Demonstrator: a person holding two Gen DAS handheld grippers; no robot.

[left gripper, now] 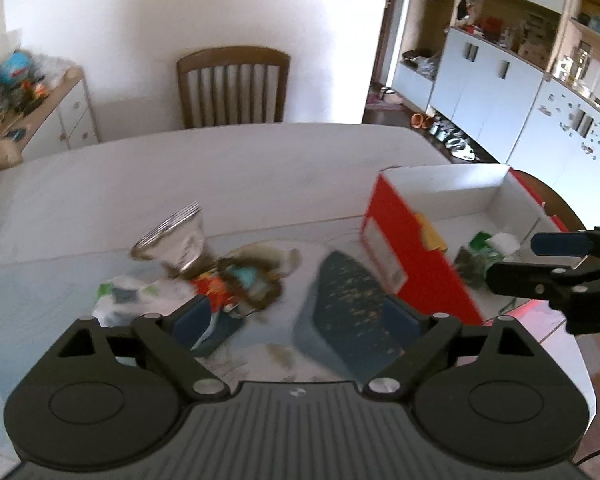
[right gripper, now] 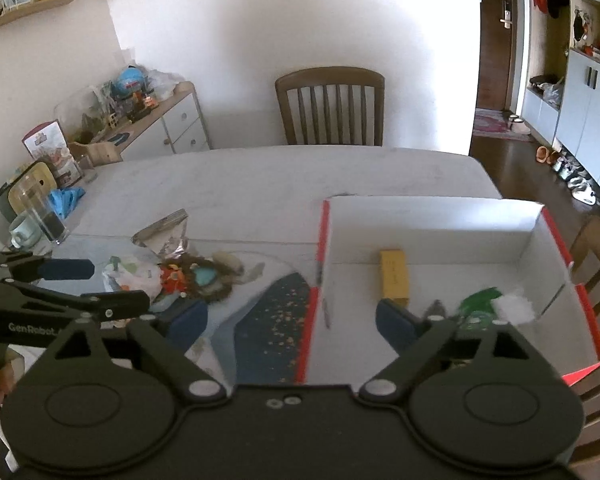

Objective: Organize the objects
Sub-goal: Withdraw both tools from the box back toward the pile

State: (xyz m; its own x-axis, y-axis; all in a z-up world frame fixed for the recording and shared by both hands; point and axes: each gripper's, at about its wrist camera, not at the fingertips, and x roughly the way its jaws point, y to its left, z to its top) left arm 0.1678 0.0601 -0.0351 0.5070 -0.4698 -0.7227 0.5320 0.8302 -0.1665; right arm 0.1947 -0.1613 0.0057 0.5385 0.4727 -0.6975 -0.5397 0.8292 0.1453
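Red box (right gripper: pixel 440 236) with white interior sits open on the counter (right gripper: pixel 260 176), toward its right side. Inside: a yellow packet (right gripper: pixel 394 276) lying flat near the left wall, and a green-and-white wrapped item (right gripper: pixel 496 304) nearer the right wall; its make is unreadable. A small dark item beside it is partly covered by the right hand-held gripper's finger. Left of the box, outside it: a dark blue speckled pouch (right gripper: pixel 276 320) just beside the box wall, its lower end cut off by the gripper body. Further left lies a heap: a brown-fringed item with a turquoise centre (right gripper: pixel 204 276), something orange-red against it, a white crumpled bag (right gripper: pixel 132 276), and a silver foil pouch (right gripper: pixel 164 232) standing behind. In the left wrist view this heap is motion-blurred and edges cannot be separated. Right hand-held gripper (right gripper: pixel 292 320): jaws stand wide, nothing clamped; one finger over the box, the other outside it. Left hand-held gripper (left gripper: pixel 296 320): jaws wide, nothing clamped, above the pouch and heap. Far left counter edge: a tall glass (right gripper: pixel 40 208) and a mug (right gripper: pixel 22 230). Wooden chair (right gripper: pixel 330 104) behind the counter.
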